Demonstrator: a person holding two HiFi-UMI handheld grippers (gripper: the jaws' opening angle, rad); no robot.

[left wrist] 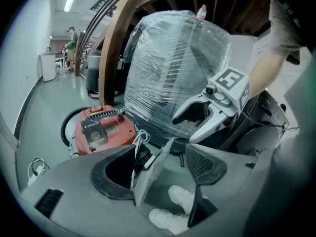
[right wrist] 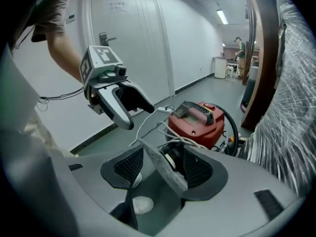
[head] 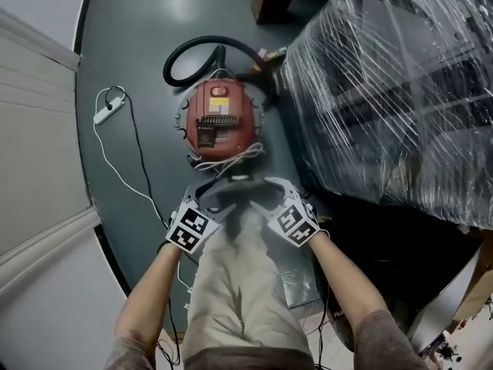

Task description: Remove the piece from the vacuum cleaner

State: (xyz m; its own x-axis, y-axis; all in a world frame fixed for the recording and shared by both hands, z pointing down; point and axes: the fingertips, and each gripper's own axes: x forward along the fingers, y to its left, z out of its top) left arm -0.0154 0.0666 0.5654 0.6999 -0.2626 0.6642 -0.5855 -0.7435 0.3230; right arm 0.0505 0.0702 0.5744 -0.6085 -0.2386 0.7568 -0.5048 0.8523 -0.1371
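Floor (head: pixel 154 37): grey, smooth; white wall at left.
Wrapped load (head: pixel 400 91): far right, in clear film.
Vacuum (head: pixel 221 122): red, on the floor at centre, black hose (head: pixel 192 52) looped beyond it.
Left gripper (head: pixel 209 199): near, jaws apart, the piece edge-on in the gap.
Right gripper (right wrist: pixel 163 168): near, jaws apart, the same piece in its gap.
Piece (left wrist: pixel 150 174): flat, grey, off the vacuum, just this side of it.
Power strip (head: pixel 108 108): far left.

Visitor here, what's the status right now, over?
Left claw, right claw: jaws apart, facing each other. Grey flat piece between both, away from the red vacuum cleaner. White cord coiled at the vacuum's near side.
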